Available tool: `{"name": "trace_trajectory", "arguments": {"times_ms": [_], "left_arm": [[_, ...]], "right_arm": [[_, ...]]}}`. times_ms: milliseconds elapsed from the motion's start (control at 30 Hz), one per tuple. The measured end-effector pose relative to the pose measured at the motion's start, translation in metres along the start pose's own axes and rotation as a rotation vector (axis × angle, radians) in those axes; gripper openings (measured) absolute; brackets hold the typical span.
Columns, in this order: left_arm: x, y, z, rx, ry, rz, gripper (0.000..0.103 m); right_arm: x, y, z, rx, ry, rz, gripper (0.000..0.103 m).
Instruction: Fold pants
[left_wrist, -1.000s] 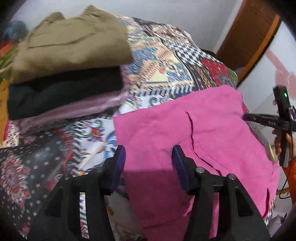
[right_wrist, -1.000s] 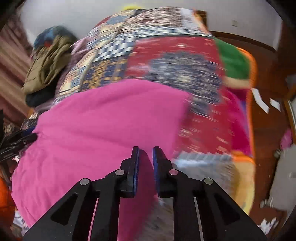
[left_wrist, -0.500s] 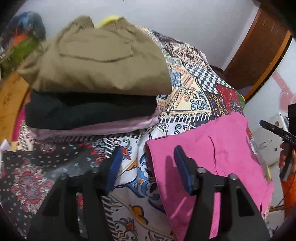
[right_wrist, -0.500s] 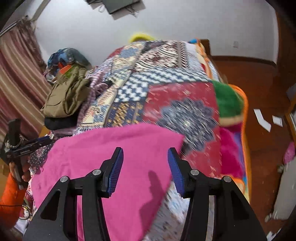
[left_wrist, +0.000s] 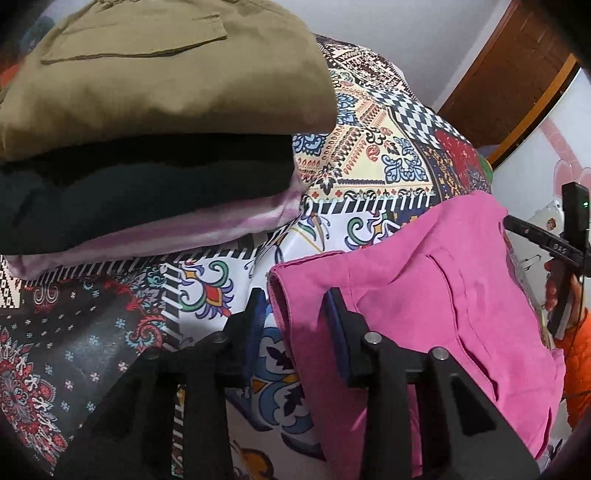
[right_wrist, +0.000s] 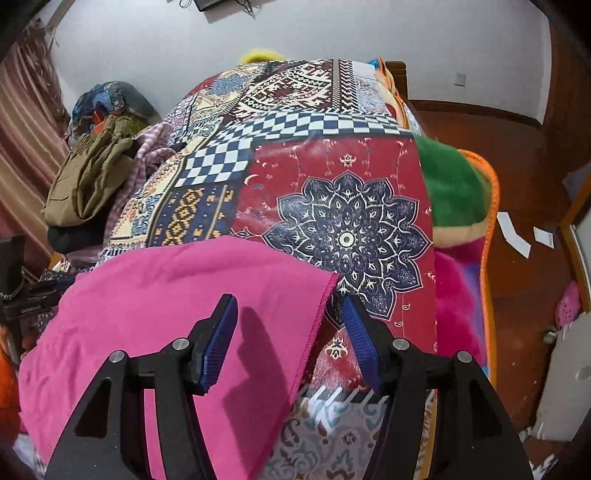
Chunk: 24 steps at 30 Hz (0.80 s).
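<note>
Your left gripper is closing, its jaws straddling the hemmed corner of the folded pink pants without pressing it yet. Your right gripper is opening, the pants' opposite edge lying loose between its jaws. The pants lie at the near edge of the patchwork bedspread, beside a stack of folded clothes

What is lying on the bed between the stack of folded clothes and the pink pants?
Nothing: between the stack of folded clothes and the pink pants only the patterned bed cover shows, in the left wrist view.
</note>
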<state>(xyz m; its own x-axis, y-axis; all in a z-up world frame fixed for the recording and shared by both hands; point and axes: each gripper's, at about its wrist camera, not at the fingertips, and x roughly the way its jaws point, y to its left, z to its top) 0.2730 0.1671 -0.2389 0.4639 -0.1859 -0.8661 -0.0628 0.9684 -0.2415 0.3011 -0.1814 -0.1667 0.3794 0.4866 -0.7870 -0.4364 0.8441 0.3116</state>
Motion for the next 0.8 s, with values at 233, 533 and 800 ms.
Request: {"name": "trace_trajectory", "arguments": {"times_ms": [233,533,800], "left_arm": [[0.0,-0.006,-0.003,-0.014,-0.032,-0.001,0.009],[-0.022,-0.012,-0.013,-0.003,-0.145,0.082,0.003],[-0.031,0.0,-0.019,-0.05,-0.175,0.167,0.004]], "right_arm": [[0.01,-0.002,0.001,0.035,-0.007,0.045,0.01],[-0.007,0.006,-0.007,-0.012,-0.094,-0.048,0.004],[-0.007,0.003,-0.011,0.001,-0.029,-0.079,0.004]]}}
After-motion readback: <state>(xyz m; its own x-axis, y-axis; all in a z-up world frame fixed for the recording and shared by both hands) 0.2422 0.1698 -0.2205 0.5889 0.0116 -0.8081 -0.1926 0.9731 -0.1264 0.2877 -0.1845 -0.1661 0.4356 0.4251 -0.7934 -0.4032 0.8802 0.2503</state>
